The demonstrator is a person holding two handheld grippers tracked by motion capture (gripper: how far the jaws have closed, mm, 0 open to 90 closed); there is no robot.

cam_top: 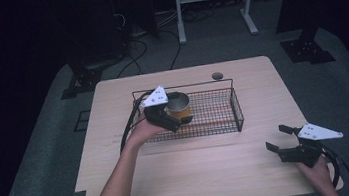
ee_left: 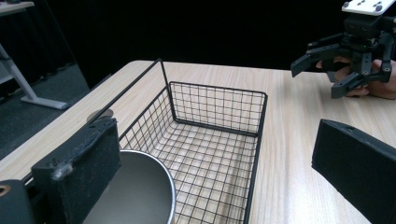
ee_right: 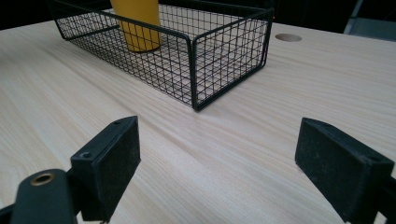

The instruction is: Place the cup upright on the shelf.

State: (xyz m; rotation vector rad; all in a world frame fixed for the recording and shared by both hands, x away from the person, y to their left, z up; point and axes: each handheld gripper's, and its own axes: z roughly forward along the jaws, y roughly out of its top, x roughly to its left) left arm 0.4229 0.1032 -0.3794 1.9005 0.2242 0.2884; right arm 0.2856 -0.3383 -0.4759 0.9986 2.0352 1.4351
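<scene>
A black wire basket point(cam_top: 237, 113) stands on the wooden table point(cam_top: 196, 171). A yellow cup point(cam_top: 180, 108) with a metal inside stands upright in the basket's left end. My left gripper point(cam_top: 179, 122) hovers at the cup's near side, open. In the left gripper view its jaws point(ee_left: 217, 140) are spread wide, and the cup's rim point(ee_left: 135, 191) lies just beside the left jaw. My right gripper point(cam_top: 277, 138) is open near the table's front right corner, low over bare wood point(ee_right: 219, 135). It faces the basket point(ee_right: 229, 51) and the cup point(ee_right: 136, 23).
A round cable hole point(cam_top: 217, 76) sits in the table behind the basket. The basket's right part point(ee_left: 219, 107) holds nothing. A white stand and cables are on the floor beyond the table. My right gripper point(ee_left: 318, 79) also appears far off in the left gripper view.
</scene>
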